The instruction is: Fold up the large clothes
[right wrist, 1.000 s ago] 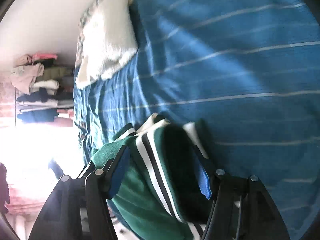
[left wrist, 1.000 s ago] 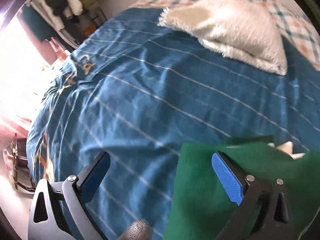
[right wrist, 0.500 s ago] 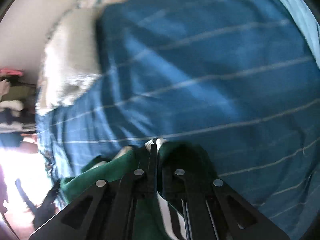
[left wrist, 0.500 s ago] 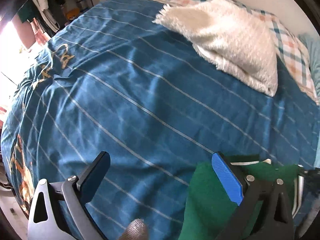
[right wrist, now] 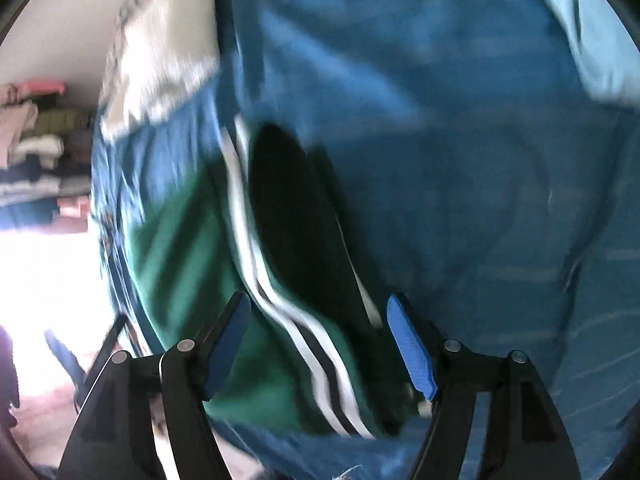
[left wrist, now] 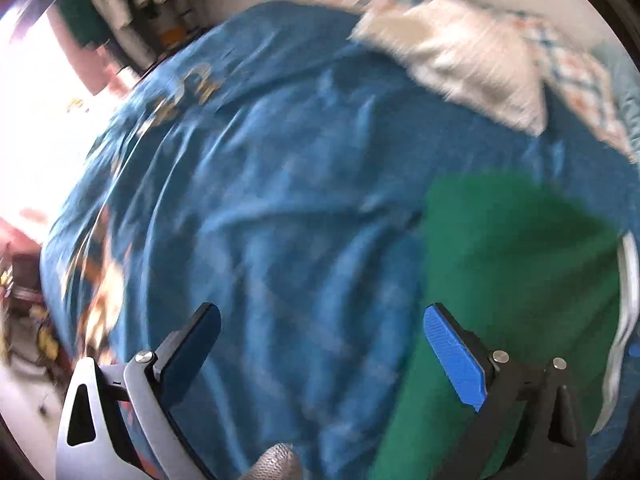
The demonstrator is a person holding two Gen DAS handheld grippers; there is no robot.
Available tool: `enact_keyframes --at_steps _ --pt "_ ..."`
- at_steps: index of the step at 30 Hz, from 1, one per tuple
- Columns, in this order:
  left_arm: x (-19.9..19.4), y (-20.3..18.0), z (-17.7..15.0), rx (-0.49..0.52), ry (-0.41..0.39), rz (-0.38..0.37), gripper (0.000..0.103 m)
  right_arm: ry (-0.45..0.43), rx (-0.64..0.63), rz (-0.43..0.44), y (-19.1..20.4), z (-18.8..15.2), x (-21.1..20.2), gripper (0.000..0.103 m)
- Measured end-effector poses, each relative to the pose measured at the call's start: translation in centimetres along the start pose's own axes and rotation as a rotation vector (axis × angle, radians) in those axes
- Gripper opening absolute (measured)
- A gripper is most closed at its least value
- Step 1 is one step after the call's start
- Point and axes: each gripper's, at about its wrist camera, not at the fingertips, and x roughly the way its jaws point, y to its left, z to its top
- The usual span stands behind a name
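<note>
A green garment (left wrist: 512,280) with white and dark stripes along one edge lies on a blue striped bedspread (left wrist: 300,200), seen through motion blur in both wrist views. The left gripper (left wrist: 324,344) hangs over the bedspread with its jaws spread wide and nothing between them; its right finger stands over the near left part of the green cloth, though the blur makes it hard to say whether it touches. The right gripper (right wrist: 320,344) is likewise spread open, its two blue-padded fingers standing on either side of the garment's (right wrist: 192,264) striped edge without closing on it. There the cloth appears bunched, with a dark fold just beyond the stripes. At the far side of the bed, a fluffy white blanket (left wrist: 460,60) rests on a checked pillow (left wrist: 580,80). Stacked clothes (right wrist: 32,136) fill the shelves at the far left, beside a glaring bright window area.
</note>
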Motion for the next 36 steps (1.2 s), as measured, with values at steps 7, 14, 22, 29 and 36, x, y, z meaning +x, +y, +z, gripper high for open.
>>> enact_keyframes --at_steps 7,14,22,29,36 --pt "5.2 3.0 -7.1 -0.029 0.11 0.222 0.103 -0.06 0.09 0.055 -1.9 -3.1 1.4 0.011" --pt "9.2 5.2 -10.4 -0.099 0.151 0.204 0.103 -0.091 0.114 -0.042 -4.0 -2.1 0.0 0.011" --pt "9.5 6.2 -10.7 -0.135 0.137 0.145 0.103 -0.13 0.194 0.03 -6.4 -4.4 -4.1 0.055" --pt "9.5 6.9 -10.2 -0.196 0.212 0.135 0.103 0.028 0.475 0.347 -10.7 -8.9 3.1 0.062" --pt "7.9 7.4 -10.4 -0.224 0.233 0.121 0.103 -0.277 0.469 0.326 -8.3 -10.6 -1.0 0.011"
